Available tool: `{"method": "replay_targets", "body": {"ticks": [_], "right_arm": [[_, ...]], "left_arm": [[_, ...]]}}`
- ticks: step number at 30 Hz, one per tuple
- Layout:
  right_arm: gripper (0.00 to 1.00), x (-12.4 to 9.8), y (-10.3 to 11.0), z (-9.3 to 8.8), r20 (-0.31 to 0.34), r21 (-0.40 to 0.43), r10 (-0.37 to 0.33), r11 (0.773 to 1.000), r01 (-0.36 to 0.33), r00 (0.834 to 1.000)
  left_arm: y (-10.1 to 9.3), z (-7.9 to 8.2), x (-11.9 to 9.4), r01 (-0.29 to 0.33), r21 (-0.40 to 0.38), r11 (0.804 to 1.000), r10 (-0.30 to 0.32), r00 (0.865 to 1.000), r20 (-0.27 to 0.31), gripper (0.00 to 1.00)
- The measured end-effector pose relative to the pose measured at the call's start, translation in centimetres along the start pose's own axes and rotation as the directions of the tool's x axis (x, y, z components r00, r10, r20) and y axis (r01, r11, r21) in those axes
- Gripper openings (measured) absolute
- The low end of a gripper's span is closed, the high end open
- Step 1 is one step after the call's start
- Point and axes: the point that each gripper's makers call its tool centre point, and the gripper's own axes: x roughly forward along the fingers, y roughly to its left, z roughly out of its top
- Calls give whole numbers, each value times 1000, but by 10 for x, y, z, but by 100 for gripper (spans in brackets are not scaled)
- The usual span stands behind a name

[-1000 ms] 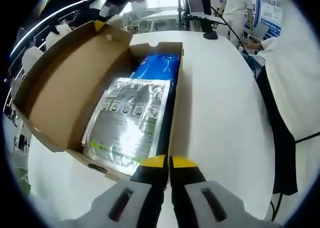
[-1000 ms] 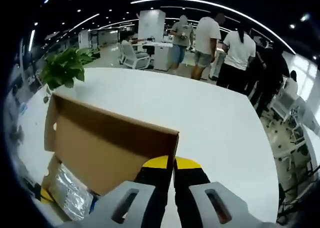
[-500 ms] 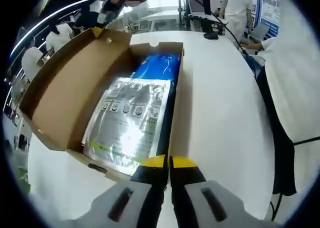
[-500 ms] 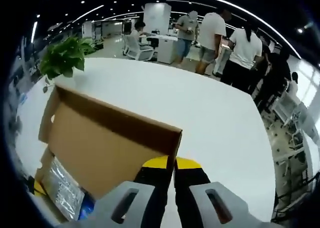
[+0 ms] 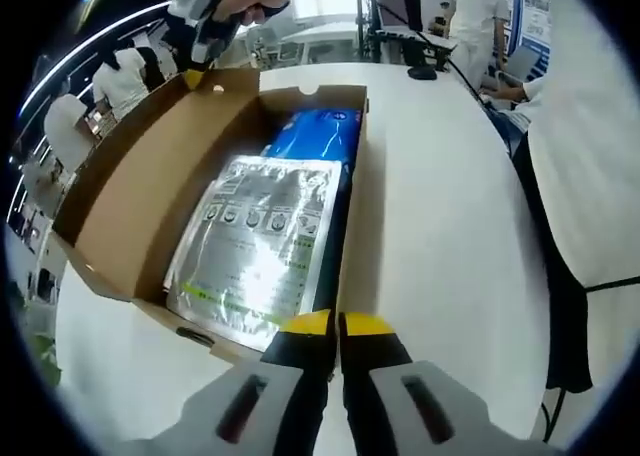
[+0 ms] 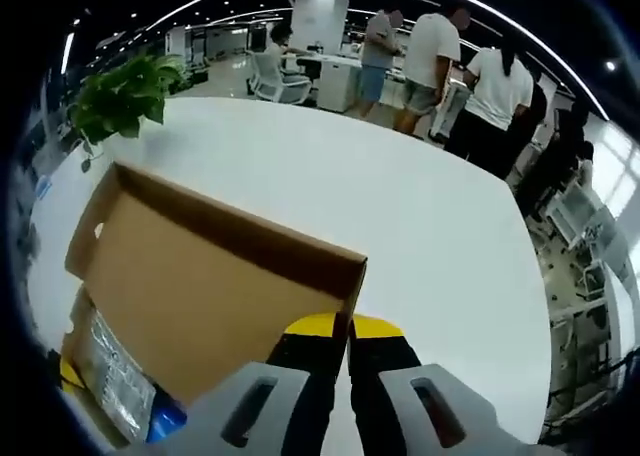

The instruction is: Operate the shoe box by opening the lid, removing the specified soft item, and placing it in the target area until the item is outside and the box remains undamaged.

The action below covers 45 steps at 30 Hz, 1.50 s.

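We are midway through the job, with the cardboard shoe box (image 5: 250, 206) standing open on the white desk (image 5: 440, 236): at far left in the left gripper view its lid (image 5: 140, 196) is swung up and back, pinched at the far corner by our right gripper (image 5: 200, 51), whose yellow-tipped jaws are clamped on the cardboard edge there. Moving right, the box's tray holds the soft items, not yet taken out: a silver foil pouch (image 5: 258, 238) lies flat on top, and a blue package (image 5: 322, 134) shows beyond it at the far end. Near the bottom centre, our left gripper (image 5: 336, 323) hovers at the box's near rim with its jaws pressed together and nothing between them. Further right is bare desk, then a person's white garment at the edge. In the right gripper view, a potted plant (image 6: 120, 96) sits at the desk's far left, the lid's brown inner face (image 6: 200, 286) runs down to the silver pouch (image 6: 115, 381) in the lower left, and the right gripper (image 6: 348, 325) grips the lid's corner; people stand beyond the desk on the right. As we judge it, the opening is done; lifting out a soft item and setting it on the desk remains.
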Motion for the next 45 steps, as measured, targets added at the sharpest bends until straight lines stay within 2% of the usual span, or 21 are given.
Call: {"method": "replay_targets", "body": {"ticks": [7,9,10,13,14,17,21,27,30,34,36,38,41,42,45], "right_arm": [[0,5,1,-2,3,4,9,1000,-9,1000],[0,7,4,-5,21,148,26,989,-29,999],[0,15,-7,-9,16,161,36,986,-38,999],[0,19,-3,-16,-23,100,42,994,-39,999],[0,19,-2,-16,-22,103,45,994,-42,999],[0,24,3,-23,-44,184,73,981,-63,996],[0,30,6,-30,-59,338,97,939,-71,994],[0,31,12,-35,-70,287,101,955,-77,992],[0,29,12,-34,-69,294,98,953,-73,993],[0,20,11,-29,-47,244,101,966,-86,994],[1,16,10,-25,-37,244,101,966,-89,994],[1,11,8,-23,-28,189,104,977,-97,994],[6,-3,8,-17,17,142,106,984,-107,994],[8,1,3,-13,32,137,110,984,-114,993],[12,-17,4,-7,86,149,127,979,-139,988]], "left_arm": [[0,0,-1,2,-1,1000,-2,1000,-3,1],[0,0,-1,1,1,1000,-1,1000,0,1],[0,0,-1,-2,7,1000,2,1000,3,1],[-1,0,-1,-11,11,1000,11,1000,4,1],[0,0,-1,-13,11,1000,13,1000,4,1],[1,0,-2,-11,-12,1000,11,1000,7,1],[0,0,-2,-6,0,1000,6,1000,0,1],[-2,1,-2,-16,3,1000,16,1000,3,1],[-2,1,-1,-13,26,1000,13,1000,-1,1],[-3,1,-1,-9,38,999,9,1000,6,1],[-2,1,-1,-7,38,999,7,1000,6,1],[-3,1,-1,-8,22,1000,8,1000,10,1],[-3,1,-1,-6,30,1000,6,1000,9,1],[-3,1,-1,-6,29,1000,6,1000,9,1],[-3,1,-1,-6,27,1000,5,1000,10,1]]}}
